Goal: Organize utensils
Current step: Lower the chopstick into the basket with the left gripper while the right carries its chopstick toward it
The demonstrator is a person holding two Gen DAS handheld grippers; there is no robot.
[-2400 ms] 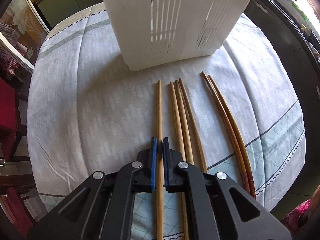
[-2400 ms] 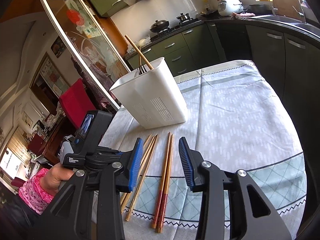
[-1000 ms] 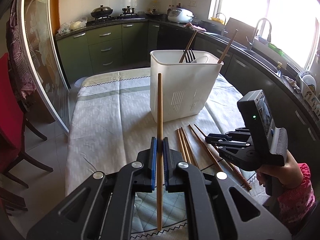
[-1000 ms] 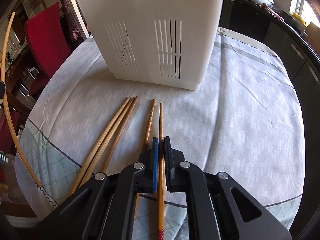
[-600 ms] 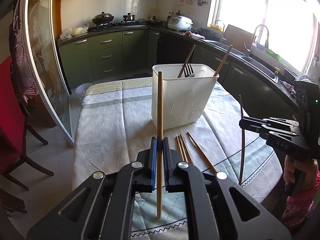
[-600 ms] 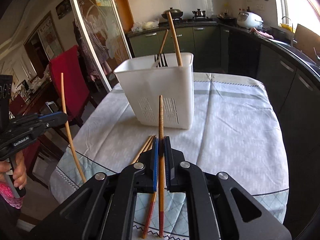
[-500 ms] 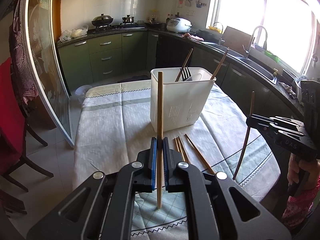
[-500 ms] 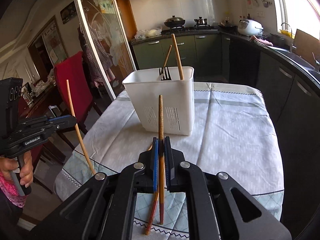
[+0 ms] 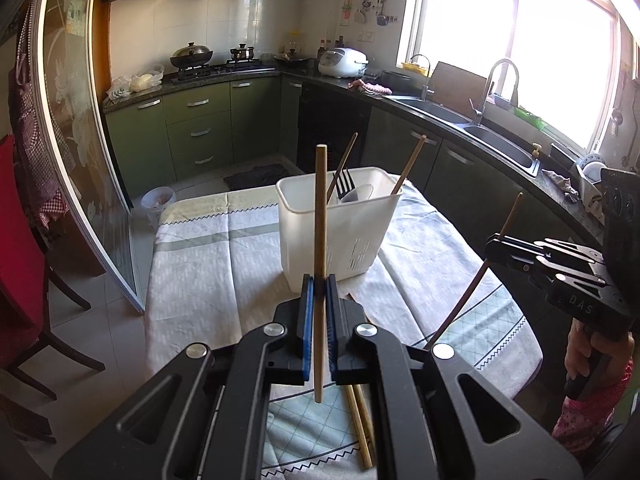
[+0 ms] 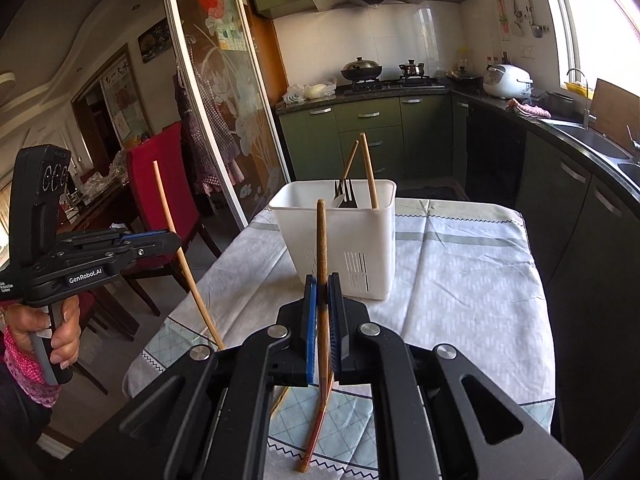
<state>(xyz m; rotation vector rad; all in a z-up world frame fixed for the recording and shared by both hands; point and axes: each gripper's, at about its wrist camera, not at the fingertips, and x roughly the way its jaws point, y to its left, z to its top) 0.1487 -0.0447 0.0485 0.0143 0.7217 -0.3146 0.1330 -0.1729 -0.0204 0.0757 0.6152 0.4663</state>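
Each gripper held one chopstick upright, well above the surface — probably so the tips could be lowered into the white utensil holder standing at mid-table. The left gripper had its fingers clamped tight on a pale chopstick; the right gripper was likewise squeezed shut on a darker chopstick. A fork and two more chopsticks already stood in the holder. Spare chopsticks lay on the near cloth, mostly hidden behind the gripper bodies — their number was unclear.
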